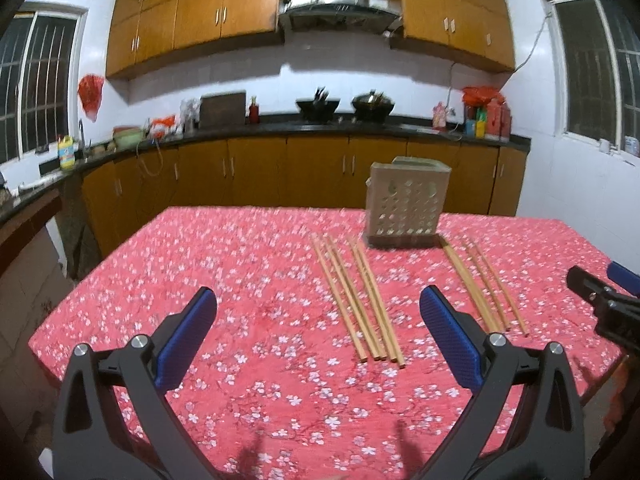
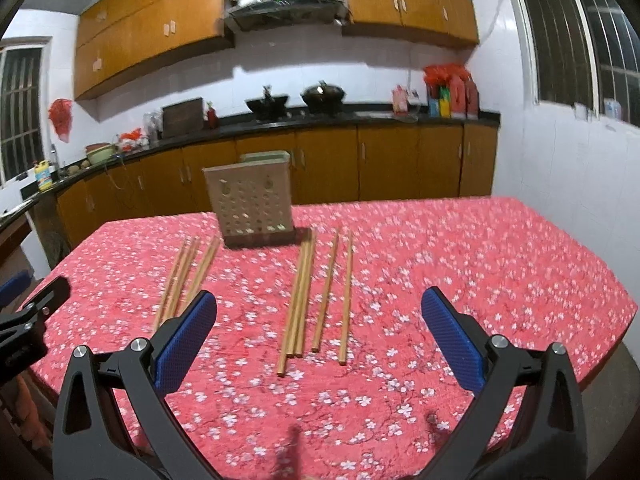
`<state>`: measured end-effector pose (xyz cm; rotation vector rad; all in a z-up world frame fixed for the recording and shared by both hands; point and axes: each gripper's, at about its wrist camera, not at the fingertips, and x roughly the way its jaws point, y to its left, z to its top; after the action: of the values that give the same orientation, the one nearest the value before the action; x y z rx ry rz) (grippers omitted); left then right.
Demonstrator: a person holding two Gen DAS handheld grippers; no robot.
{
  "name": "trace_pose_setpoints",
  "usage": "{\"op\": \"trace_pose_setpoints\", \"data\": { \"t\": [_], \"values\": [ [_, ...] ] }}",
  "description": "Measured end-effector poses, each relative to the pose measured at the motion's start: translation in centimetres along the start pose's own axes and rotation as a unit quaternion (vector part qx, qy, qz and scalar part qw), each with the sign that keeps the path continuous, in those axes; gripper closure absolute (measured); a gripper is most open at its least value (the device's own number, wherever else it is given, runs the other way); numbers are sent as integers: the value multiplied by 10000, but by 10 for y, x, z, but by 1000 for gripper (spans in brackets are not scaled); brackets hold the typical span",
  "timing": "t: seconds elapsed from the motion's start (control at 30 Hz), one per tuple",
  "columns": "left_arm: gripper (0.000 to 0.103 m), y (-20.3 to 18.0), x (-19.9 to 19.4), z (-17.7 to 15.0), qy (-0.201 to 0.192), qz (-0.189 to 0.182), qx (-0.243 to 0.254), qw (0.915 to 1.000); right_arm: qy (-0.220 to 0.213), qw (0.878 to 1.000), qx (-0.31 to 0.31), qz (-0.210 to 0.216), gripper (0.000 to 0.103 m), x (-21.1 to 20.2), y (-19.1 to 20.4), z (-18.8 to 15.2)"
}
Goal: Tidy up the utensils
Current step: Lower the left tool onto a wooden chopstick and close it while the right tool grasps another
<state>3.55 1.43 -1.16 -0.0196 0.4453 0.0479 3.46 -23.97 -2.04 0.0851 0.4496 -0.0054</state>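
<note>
Both grippers (image 1: 318, 308) (image 2: 318, 310) gape (empty) above slender wooden chopsticks (image 1: 360, 300) lying in loose clusters.

Before you stands a worktop (image 1: 240, 320) dressed in a red cloth printed with white and pink blossoms, its near corners rounded in the fisheye views. At the far middle of the cloth a perforated beige utensil holder (image 1: 406, 206) sits upright on a darker base. Two sets of wooden chopsticks lie flat on the cloth, running from the holder's foot toward you. The left chopstick group (image 1: 358, 300) lies in tight pairs, the sticks nearly touching along their length. The right chopstick group (image 1: 482, 286) lies well apart from the left one, with a bare strip of cloth between them; its far ends reach just beside the holder's base.
</note>
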Motion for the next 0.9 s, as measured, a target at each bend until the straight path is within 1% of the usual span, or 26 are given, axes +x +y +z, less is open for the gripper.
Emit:
{"op": "trace_pose_setpoints", "data": {
  "t": [0.07, 0.17, 0.23, 0.33, 0.37, 0.4, 0.43, 0.47, 0.5, 0.53, 0.6, 0.63, 0.67, 0.7, 0.73, 0.8, 0.83, 0.9],
  "values": [
    [4, -1, 14, -5, 178, 24, -35, 9998, 217, 9997, 112, -88, 2, 16, -5, 1],
    [4, 6, 36, -4, 501, 146, -28, 9986, 726, 9969, 188, -228, 2, 48, -14, 3],
    [4, 7, 47, -4, 675, 158, 29, 9976, 955, 9947, 285, -244, 5, 64, -19, 3],
    [4, 10, 66, -2, 938, 39, -5, 9956, 1341, 9897, 445, -243, 31, 93, -28, 5],
    [4, 12, 72, -1, 1020, -5, -40, 9948, 1427, 9884, 459, -256, 34, 100, -30, 5],
    [4, 14, 79, -1, 1110, -34, -80, 9938, 1576, 9861, 471, -229, 42, 111, -31, 5],
    [4, 16, 83, 1, 1171, -44, -111, 9930, 1685, 9844, 475, -188, 47, 120, -32, 4],
    [4, 16, 90, 1, 1238, -59, -149, 9922, 1777, 9828, 469, -177, 49, 128, -32, 3],
    [5, 17, 98, 2, 1354, -113, -211, 9905, 1890, 9808, 448, -190, 54, 138, -32, 2],
    [8, 18, 102, 2, 1405, -153, -245, 9897, 1976, 9791, 436, -204, 57, 145, -32, 1],
    [22, 20, 112, 2, 1584, -262, -302, 9866, 2175, 9748, 420, -258, 61, 159, -32, -3],
    [26, 19, 118, 3, 1652, -303, -312, 9853, 2264, 9728, 410, -276, 63, 165, -32, -5],
    [32, 18, 123, 2, 1729, -366, -319, 9837, 2316, 9716, 401, -284, 66, 169, -33, -6],
    [38, 17, 129, 2, 1821, -441, -313, 9818, 2249, 9733, 302, -347, 69, 170, -30, -7],
    [40, 16, 131, 1, 1867, -481, -303, 9808, 2273, 9728, 262, -360, 71, 171, -29, -7],
    [50, 11, 138, 0, 1974, -568, -258, 9783, 2236, 9738, 203, -364, 78, 172, -28, -6],
    [52, 9, 143, -1, 2051, -607, -229, 9766, 2218, 9743, 181, -363, 81, 171, -28, -6],
    [62, 5, 150, -3, 2164, -657, -213, 9739, 2200, 9747, 152, -362, 82, 170, -27, -6]
  ]
}}
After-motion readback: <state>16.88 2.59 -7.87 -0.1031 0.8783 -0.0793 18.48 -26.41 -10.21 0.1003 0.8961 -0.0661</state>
